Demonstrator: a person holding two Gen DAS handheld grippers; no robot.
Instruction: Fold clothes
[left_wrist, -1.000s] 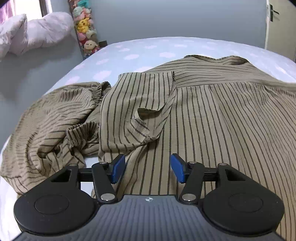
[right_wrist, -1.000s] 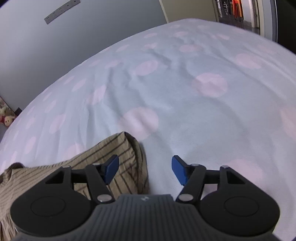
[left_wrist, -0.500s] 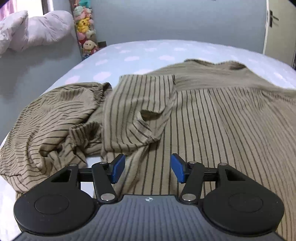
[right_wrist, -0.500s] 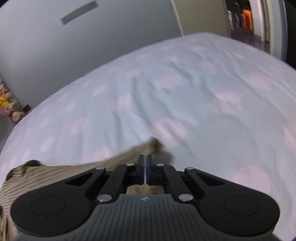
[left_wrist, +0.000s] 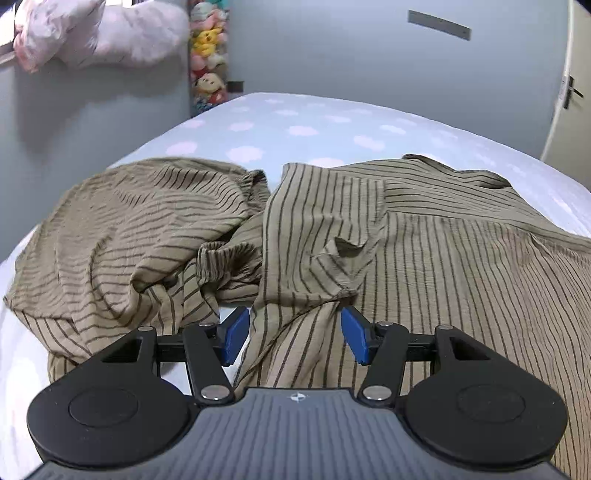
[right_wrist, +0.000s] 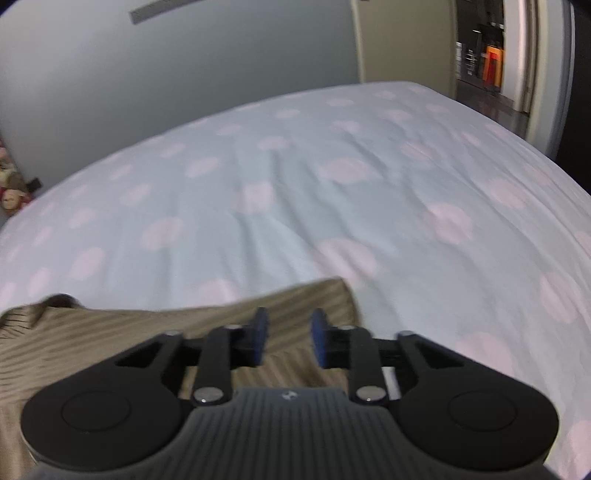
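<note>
Moments after clamping fully shut on the far corner of the striped garment (right_wrist: 110, 343), my right hand-held gripper (right_wrist: 287, 338) is opening again, its blue pads partway apart with the cloth lying under and between them, not pinched as far as the blurred view shows. A second ago the same jaws stood wide beside that corner, so the pinch looks to have been a brief tug to straighten the edge, with the fold itself, in my judgement, yet to come. My left hand-held gripper (left_wrist: 293, 334) has kept its half-open gap throughout and holds nothing; a ridge of fabric runs up between its pads without being squeezed. In its view the bunched sleeves now sit lower and nearer than before. The count: one olive garment with dark stripes (left_wrist: 443, 258), spread over the near half of the bed (left_wrist: 314, 125), its body flat toward the bed's right edge and its sleeves crumpled toward the left edge; one bed sheet with pale spots; two grippers; one stack of soft toys (left_wrist: 207, 55) against the far wall.
</note>
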